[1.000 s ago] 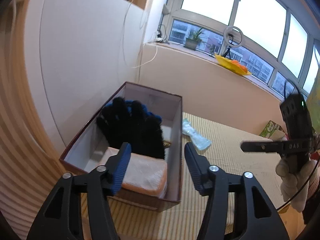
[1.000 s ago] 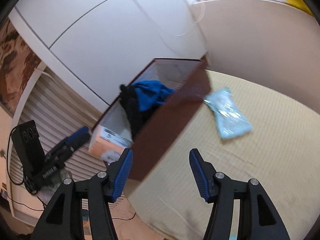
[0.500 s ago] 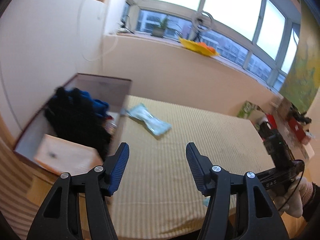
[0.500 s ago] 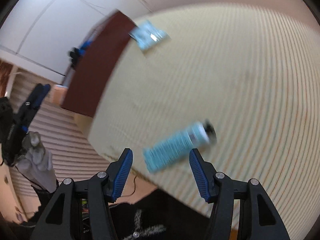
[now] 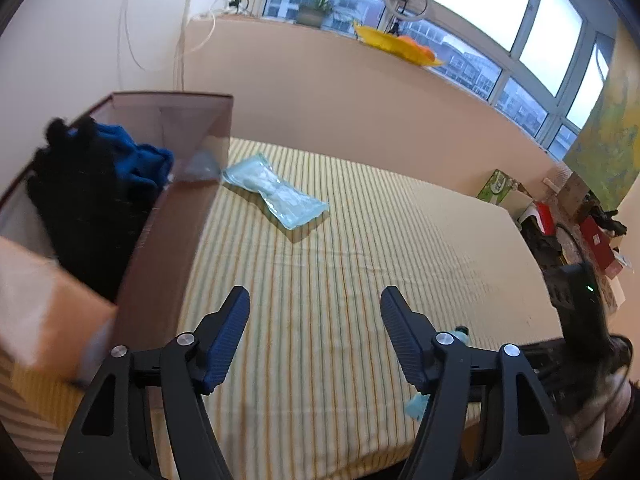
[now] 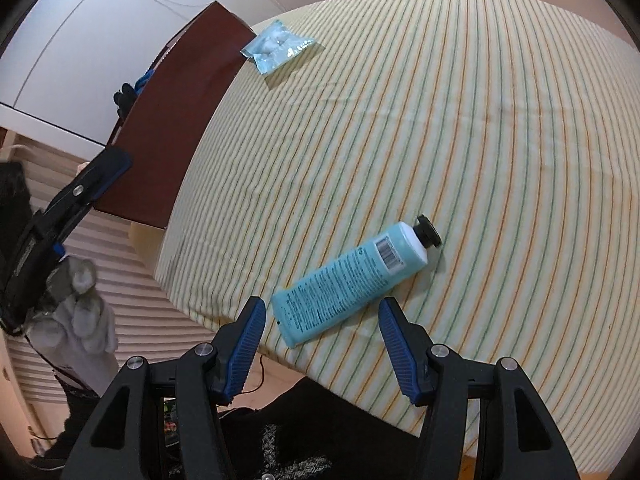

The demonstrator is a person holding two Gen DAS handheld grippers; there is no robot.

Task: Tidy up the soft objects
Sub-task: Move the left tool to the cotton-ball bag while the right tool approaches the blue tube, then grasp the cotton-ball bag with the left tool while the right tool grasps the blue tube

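Observation:
A teal squeeze tube (image 6: 352, 282) with a black cap lies near the front edge of the striped table (image 6: 440, 120). My right gripper (image 6: 322, 316) is open and empty, its fingers either side of the tube's flat end, just above it. A pale blue plastic packet (image 5: 274, 190) lies beside the brown box (image 5: 168, 240); the packet also shows in the right wrist view (image 6: 278, 46). The box holds a black glove (image 5: 80, 200), blue cloth (image 5: 136, 158) and an orange pack (image 5: 44, 308). My left gripper (image 5: 314, 312) is open and empty over the table, right of the box.
The box (image 6: 176, 120) stands at the table's left end against a white wall. A windowsill (image 5: 360, 40) holds a plant and a yellow item. Clutter (image 5: 580, 224) sits beyond the table's far right. The tube's tip (image 5: 460, 330) peeks past my left gripper's right finger.
My left gripper has swung right, away from over the box to over the table. My right gripper has dropped toward the table's front edge and now frames the teal tube.

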